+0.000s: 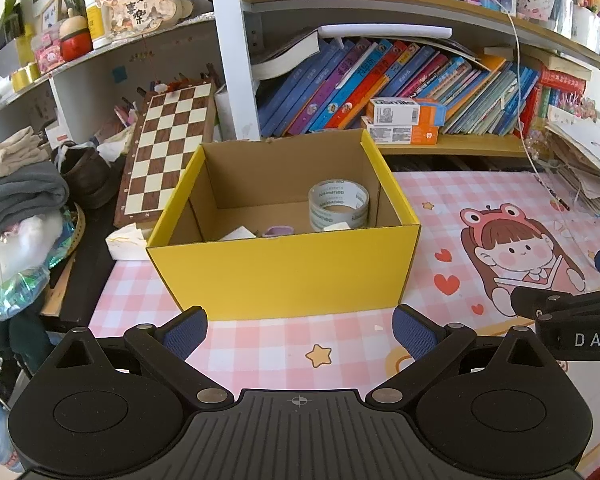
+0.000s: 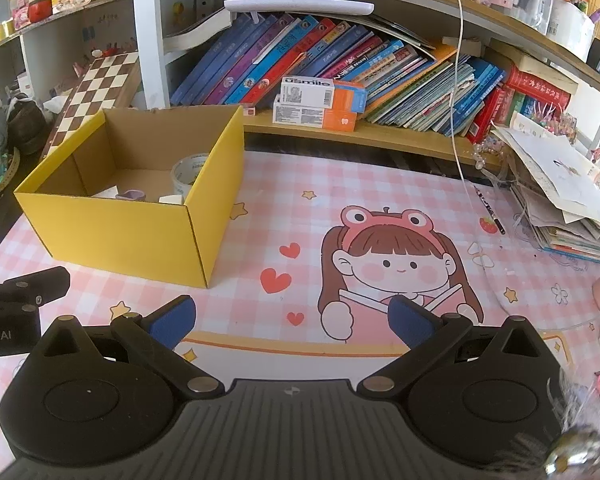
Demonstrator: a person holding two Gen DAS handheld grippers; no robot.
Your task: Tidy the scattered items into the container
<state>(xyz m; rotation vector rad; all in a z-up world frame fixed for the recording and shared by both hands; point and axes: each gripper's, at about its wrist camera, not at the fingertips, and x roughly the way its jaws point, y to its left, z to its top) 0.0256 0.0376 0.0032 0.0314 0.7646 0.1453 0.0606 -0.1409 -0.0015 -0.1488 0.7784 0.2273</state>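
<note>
Left wrist view. The left gripper (image 1: 300, 330) hovers low over the pink checked cartoon mat (image 1: 480, 216) that covers the surface, its jaws wide apart and empty, aimed at the near wall of the open yellow cardboard box (image 1: 284, 276). Inside the box: one roll of clear packing tape (image 1: 339, 205) standing against the right wall, one small lilac object (image 1: 278, 231), and two white pieces, one at the left (image 1: 239, 233), one beside the tape (image 1: 336, 226). One gripper body of the other hand shows at the right edge.

Right wrist view. The right gripper (image 2: 292, 322) hangs over the printed girl on the mat, jaws likewise spread with nothing between them. One dark slender pencil (image 2: 490, 210) lies loose on the mat near the stack of papers (image 2: 568, 200), well apart from the box. Judged, it is the only scattered item left in plain view. To do this step well, approach the pencil across its length, close at mid-shaft, and release it over the box opening, not the rim.
</note>
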